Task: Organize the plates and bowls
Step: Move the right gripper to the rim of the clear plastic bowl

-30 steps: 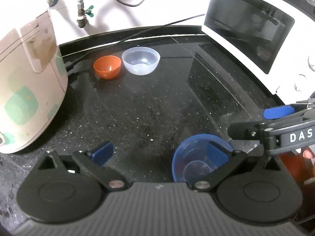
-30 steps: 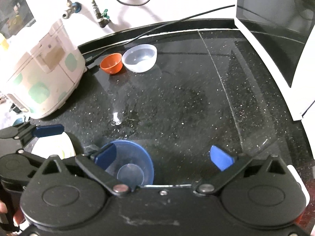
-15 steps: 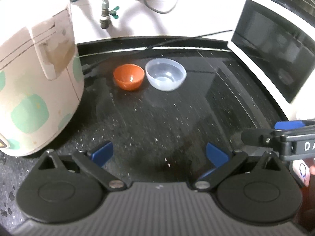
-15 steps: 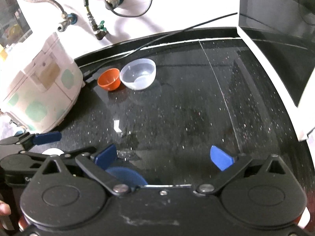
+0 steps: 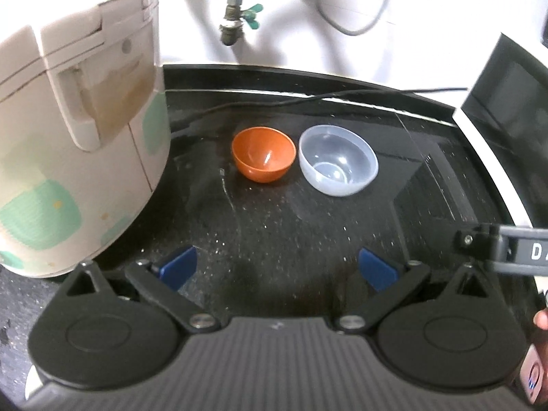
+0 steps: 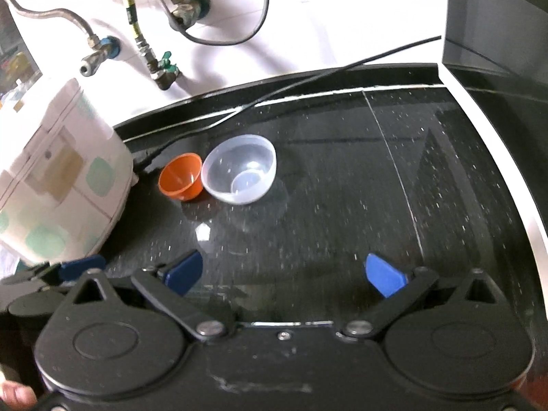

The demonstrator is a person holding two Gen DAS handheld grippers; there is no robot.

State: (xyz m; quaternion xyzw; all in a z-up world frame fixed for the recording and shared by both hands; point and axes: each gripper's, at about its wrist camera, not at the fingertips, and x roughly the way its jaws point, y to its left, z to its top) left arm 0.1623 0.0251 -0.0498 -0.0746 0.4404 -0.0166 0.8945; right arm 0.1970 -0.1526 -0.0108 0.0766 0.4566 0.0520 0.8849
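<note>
Beside the rice cooker [image 5: 75,157], orange bowl [image 5: 263,159] touches clear bowl [image 5: 338,161].

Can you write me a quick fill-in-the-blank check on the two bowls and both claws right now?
1. The orange bowl sits between the rice cooker and the ____ bowl.
2. Both bowls stand ____, openings facing up.
3. The left claw is open and holds ____.
4. The right claw is ____, with bare black countertop between its fingers.

Missing words: clear; upright; nothing; open
</note>
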